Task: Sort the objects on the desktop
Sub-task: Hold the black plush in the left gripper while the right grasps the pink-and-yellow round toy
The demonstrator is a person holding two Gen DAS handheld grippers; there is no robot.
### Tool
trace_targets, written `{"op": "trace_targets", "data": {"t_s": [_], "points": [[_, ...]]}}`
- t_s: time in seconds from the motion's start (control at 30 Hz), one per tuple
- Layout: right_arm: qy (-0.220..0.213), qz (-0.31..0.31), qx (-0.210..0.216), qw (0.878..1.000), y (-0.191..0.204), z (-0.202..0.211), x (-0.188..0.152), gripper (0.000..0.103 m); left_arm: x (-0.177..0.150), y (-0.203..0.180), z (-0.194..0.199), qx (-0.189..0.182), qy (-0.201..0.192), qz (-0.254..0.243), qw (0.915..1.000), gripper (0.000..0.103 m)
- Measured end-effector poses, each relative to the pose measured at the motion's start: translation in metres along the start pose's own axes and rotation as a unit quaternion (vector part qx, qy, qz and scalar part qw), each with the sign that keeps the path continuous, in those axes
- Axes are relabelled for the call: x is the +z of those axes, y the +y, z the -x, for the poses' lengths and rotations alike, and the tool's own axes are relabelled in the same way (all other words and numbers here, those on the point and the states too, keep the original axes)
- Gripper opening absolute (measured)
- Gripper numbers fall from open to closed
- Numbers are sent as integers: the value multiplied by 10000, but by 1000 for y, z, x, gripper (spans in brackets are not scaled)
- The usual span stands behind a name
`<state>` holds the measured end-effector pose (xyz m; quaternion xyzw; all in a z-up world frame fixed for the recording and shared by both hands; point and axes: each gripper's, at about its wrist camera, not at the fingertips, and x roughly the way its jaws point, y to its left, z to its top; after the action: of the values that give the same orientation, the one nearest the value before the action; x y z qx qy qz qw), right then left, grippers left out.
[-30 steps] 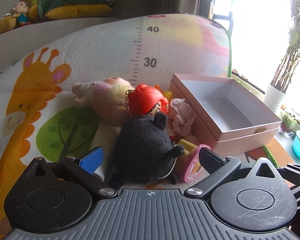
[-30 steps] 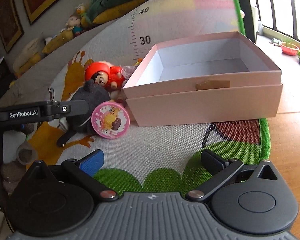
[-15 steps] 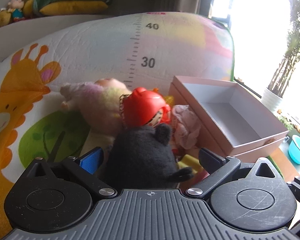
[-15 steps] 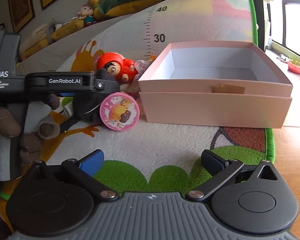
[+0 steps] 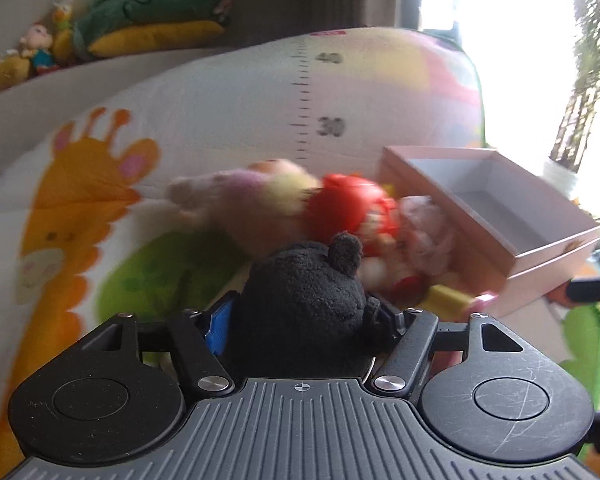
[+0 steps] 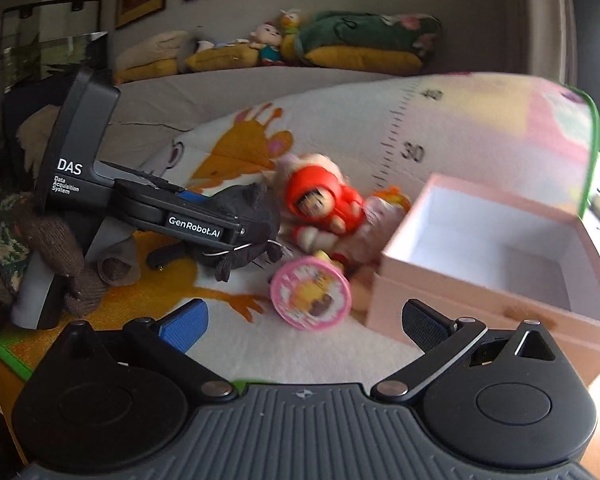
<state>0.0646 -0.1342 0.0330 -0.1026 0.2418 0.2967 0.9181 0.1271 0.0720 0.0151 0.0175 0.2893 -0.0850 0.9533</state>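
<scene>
The play mat (image 5: 228, 112) carries a printed ruler scale (image 5: 302, 100) with the numbers "40" and, below it, "30", both blurred in the left wrist view; in the right wrist view only the "30" reads clearly on the same scale, the mark above it being smeared. The left tongs (image 6: 256, 220), seen from the right wrist camera, bear "GenRobot.AI" in white on the side of the near finger (image 6: 196, 227). Behind that, the grey housing (image 6: 78, 140) of the same device reads "DAS" with "Data Acquisition System" in smaller lines beneath.
</scene>
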Motion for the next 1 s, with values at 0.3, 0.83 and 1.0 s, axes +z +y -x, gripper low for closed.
{"op": "trace_targets", "data": {"t_s": [0.3,0.83,1.0], "points": [[-18,942,-398,9948,40,-47,10,103,-4,31,22,-266,-14,479,9985,90],[555,77,-212,9982,30,-74,22,79,-7,61,44,-413,-244,1045,9934,95],[711,-123,27,9974,19,-75,19,59,-5,53,33,-630,-100,962,9933,95]]}}
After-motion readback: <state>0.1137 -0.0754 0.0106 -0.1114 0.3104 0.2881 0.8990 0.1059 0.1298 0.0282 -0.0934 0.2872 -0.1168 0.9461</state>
